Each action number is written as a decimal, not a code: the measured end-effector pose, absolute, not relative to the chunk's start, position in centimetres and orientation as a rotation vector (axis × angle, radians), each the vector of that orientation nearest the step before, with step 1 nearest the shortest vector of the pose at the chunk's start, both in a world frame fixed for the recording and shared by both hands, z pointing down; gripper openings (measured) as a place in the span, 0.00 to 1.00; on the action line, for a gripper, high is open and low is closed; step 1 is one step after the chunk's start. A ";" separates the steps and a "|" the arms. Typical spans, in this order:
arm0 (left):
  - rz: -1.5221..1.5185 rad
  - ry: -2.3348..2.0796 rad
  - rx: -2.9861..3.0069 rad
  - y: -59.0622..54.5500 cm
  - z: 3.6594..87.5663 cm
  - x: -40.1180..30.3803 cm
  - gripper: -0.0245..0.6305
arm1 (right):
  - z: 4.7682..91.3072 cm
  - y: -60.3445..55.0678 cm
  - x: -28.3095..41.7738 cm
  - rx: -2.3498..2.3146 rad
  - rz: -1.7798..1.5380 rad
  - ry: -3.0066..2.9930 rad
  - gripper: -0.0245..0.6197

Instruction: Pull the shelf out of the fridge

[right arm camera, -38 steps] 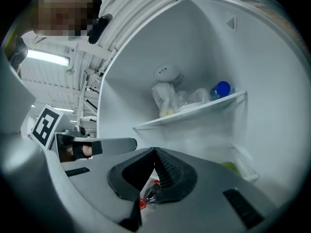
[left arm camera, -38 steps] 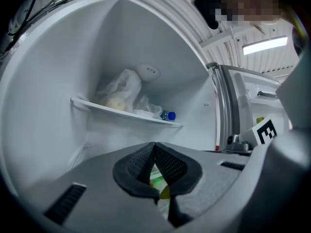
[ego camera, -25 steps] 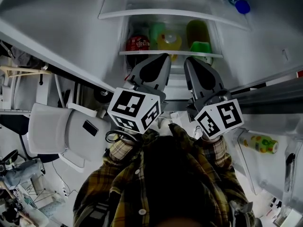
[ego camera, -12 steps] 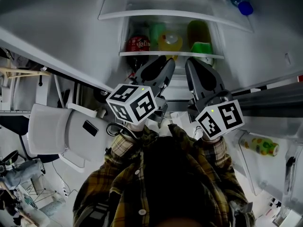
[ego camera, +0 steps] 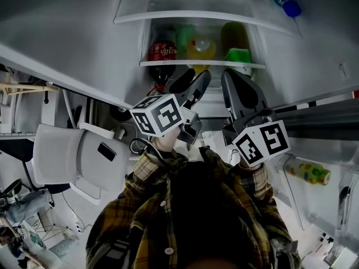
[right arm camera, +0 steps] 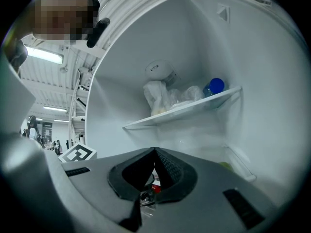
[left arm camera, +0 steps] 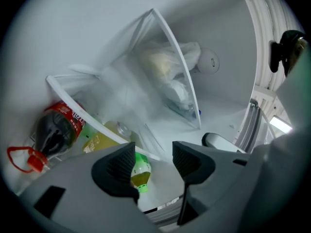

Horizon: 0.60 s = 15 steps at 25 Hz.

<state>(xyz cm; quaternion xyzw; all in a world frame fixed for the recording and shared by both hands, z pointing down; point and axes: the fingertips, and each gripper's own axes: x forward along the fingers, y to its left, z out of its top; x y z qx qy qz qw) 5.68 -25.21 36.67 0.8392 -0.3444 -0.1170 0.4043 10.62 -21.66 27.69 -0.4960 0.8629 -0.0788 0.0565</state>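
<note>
Left gripper (ego camera: 196,76) up at the open fridge (ego camera: 84,27) in the head view, right gripper (ego camera: 230,74) alongside it, both tips just below the front edge of the lower shelf (ego camera: 202,64). Two shelves are showing; the upper shelf (ego camera: 196,15) sits above it, and both are seated inside. On the lower one stand one cola bottle (ego camera: 162,51), one yellow bottle (ego camera: 201,48) and some green containers I can't count.

Left gripper view now: the jaws are opening, spread wide, and nothing is pinched. One green-capped bottle (left arm camera: 141,171) shows beyond the gap. Two shelf edges again, with one plastic bag (left arm camera: 165,64) on the upper.

Right gripper view: the jaws are pressed together at the tips. The upper shelf runs across above them, carrying one blue-capped bottle (right arm camera: 214,86) beside the bagged items.
</note>
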 end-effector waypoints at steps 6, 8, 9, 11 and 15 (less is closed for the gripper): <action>-0.328 -0.861 2.024 -26.6 38.6 5.8 0.39 | 27.7 -21.4 10.8 -1.527 -0.229 2.614 0.06; -0.364 -0.848 1.990 -27.2 38.4 6.0 0.39 | 27.7 -21.2 10.9 -1.539 -0.222 2.615 0.06; -0.372 -0.844 1.974 -27.5 38.5 6.1 0.39 | 27.8 -21.2 11.0 -1.543 -0.223 2.613 0.06; -0.381 -0.841 1.947 -28.0 39.0 6.4 0.39 | 27.8 -21.1 11.2 -1.551 -0.229 2.608 0.06; -0.386 -0.830 1.901 -29.0 39.9 7.1 0.39 | 28.1 -21.1 11.8 -1.570 -0.244 2.592 0.06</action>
